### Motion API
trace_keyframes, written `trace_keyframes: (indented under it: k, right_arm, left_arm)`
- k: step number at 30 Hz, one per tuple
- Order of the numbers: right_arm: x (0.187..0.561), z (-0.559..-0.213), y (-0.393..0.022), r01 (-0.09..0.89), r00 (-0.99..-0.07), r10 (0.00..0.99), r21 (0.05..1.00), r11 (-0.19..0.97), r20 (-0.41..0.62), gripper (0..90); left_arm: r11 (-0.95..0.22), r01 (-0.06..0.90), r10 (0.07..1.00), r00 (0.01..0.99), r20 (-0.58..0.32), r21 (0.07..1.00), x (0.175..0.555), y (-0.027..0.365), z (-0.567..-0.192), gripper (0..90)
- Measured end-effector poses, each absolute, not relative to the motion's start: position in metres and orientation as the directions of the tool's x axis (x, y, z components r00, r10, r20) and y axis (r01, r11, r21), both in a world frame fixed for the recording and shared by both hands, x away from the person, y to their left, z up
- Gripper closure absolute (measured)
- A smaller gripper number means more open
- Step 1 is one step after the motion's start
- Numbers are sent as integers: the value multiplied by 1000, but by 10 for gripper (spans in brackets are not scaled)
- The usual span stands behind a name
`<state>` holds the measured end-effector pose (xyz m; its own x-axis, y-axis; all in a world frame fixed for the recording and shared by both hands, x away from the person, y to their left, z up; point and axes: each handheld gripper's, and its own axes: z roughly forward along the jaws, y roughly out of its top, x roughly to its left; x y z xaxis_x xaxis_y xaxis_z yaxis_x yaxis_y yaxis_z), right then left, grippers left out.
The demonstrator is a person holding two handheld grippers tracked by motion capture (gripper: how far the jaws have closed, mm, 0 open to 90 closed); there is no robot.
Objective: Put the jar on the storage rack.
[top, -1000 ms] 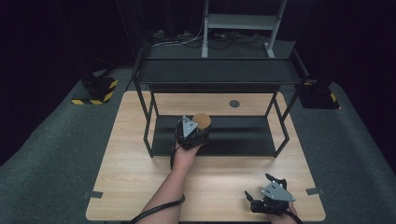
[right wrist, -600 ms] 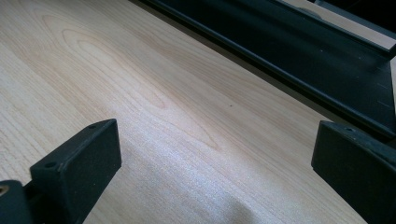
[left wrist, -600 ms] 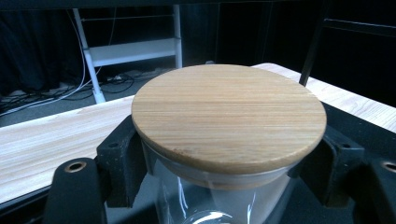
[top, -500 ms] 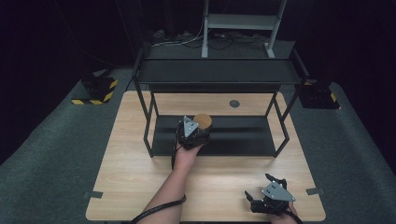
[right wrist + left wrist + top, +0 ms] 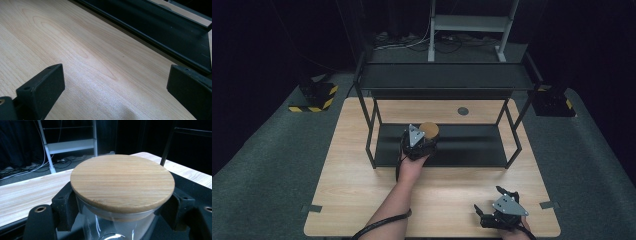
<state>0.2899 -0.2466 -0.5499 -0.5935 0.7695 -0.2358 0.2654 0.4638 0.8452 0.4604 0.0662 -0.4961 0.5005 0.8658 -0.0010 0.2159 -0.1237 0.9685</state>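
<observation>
Dark curtains and grey carpet surround a pale wooden counter, seen from above. At the counter's 12 o'clock half stands a black metal rack with an upper shelf and a lower shelf that sits low over the wood. Behind the rack, a small round grommet is set into the counter. On the carpet at 10 o'clock is a black stand with yellow-and-black striped edges; a white metal frame rises at 12 o'clock beyond the counter.

A person's left forearm reaches from 6 o'clock toward the centre. The left hand-held gripper is at the front edge of the lower shelf, pinching a clear glass jar with a round bamboo lid. In the left gripper view, the two black jaws press against the glass on either side, just under the lid, which is closed on the jar. Whether the jar's base rests on the shelf cannot be told.

The right hand-held gripper is low over the counter at 5 o'clock, well apart from the rack. In the right gripper view its jaws are spread wide with bare wood between them, and the edge of the lower shelf runs across at 1 o'clock.
</observation>
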Motion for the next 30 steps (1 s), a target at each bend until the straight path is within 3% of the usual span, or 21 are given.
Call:
trace_keyframes:
  k: [30]
  right_arm:
    - [290, -550, -247, 266, -595, 769, 847, 461, -232, 5]
  left_arm:
    - [-111, 225, 859, 512, -20, 968, 461, 66, -499, 250]
